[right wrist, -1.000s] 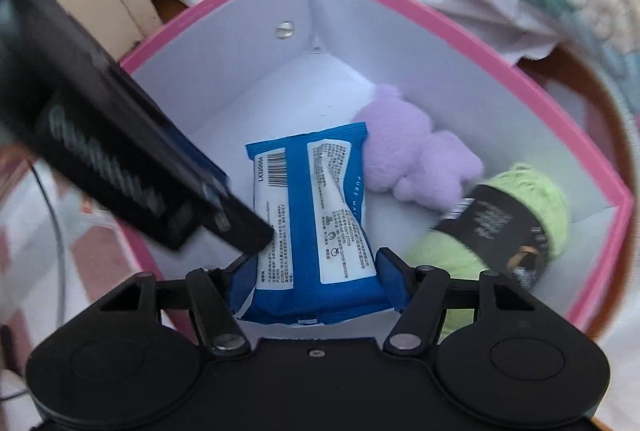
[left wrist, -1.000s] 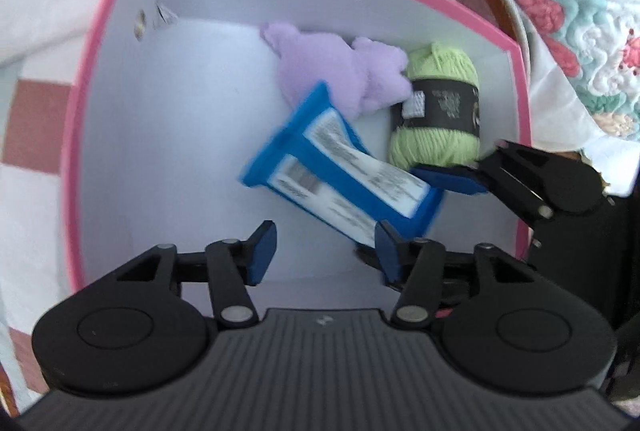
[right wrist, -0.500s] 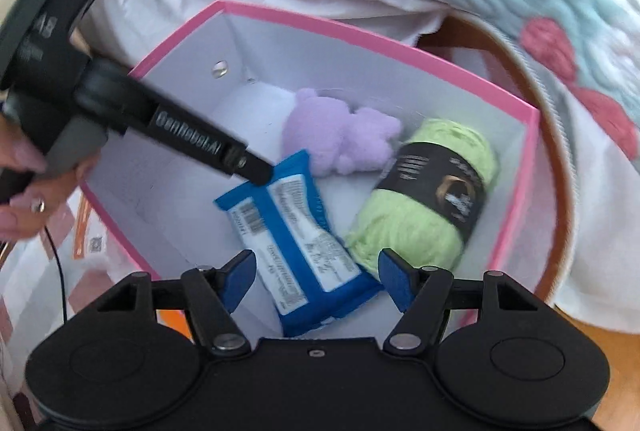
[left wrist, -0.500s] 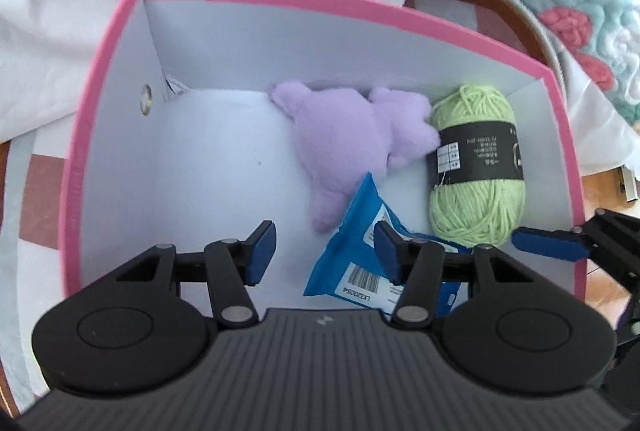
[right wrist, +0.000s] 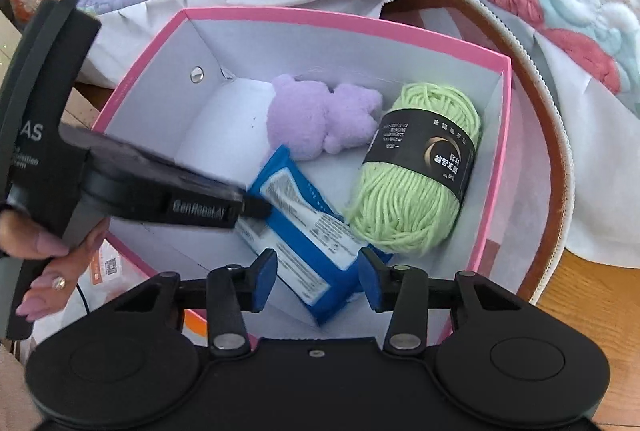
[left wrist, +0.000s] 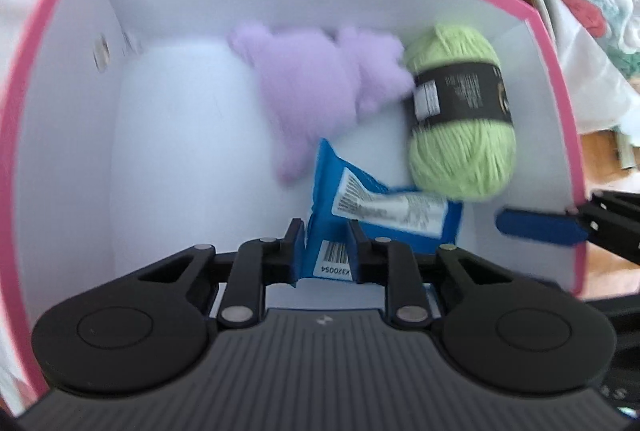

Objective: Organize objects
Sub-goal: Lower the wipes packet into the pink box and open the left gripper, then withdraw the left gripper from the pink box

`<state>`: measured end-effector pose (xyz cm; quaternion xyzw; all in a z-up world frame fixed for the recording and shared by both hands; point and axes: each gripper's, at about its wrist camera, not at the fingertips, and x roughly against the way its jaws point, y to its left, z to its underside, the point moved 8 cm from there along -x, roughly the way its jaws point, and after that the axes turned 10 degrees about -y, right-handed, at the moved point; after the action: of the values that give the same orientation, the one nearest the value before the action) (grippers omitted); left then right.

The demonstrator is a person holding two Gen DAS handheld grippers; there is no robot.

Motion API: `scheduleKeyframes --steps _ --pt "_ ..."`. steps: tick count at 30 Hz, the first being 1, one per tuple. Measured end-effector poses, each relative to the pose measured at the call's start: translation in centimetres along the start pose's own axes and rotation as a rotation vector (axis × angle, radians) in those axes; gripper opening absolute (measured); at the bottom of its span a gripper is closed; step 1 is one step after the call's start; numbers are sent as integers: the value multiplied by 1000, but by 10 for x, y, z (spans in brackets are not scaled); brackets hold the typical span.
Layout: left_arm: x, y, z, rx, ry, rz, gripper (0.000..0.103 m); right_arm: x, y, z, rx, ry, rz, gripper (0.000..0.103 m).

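Left gripper [left wrist: 323,246]: your jaws have just closed and now pinch the barcode end of the blue packet [right wrist: 308,227], apparently to reposition it.
Right gripper [right wrist: 318,281]: jaws have been narrowing, parted above the packet, gripping nothing.
Packet: inside the pink box [right wrist: 344,21], leaning against the green yarn [right wrist: 420,175].
Purple plush [right wrist: 320,119]: at the far wall.

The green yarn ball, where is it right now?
In the right wrist view the green yarn ball lies in the pink box, against its right wall, between the purple plush toy and blue packet.
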<state>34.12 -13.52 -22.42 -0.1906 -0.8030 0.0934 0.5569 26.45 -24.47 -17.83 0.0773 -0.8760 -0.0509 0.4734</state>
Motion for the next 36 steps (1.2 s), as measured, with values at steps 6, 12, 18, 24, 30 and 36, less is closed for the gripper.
scheduleKeyframes --steps 6,12,18,24,30,36 --pt "-4 -4 16 102 51 57 21 16 -2 3 35 -67 22 49" --pt "-9 -22 21 85 46 80 21 33 -5 6 45 -117 31 49" --pt "22 -33 20 -12 -19 14 35 54 -2 11 47 -170 24 51" --pt "81 -33 14 -58 -43 -1 46 91 9 7 69 -210 19 56" --pt "153 -41 21 -101 -98 -10 52 138 25 1 93 -249 25 62" --pt "218 -48 42 -149 -139 -19 57 180 59 5 170 -291 3 74"
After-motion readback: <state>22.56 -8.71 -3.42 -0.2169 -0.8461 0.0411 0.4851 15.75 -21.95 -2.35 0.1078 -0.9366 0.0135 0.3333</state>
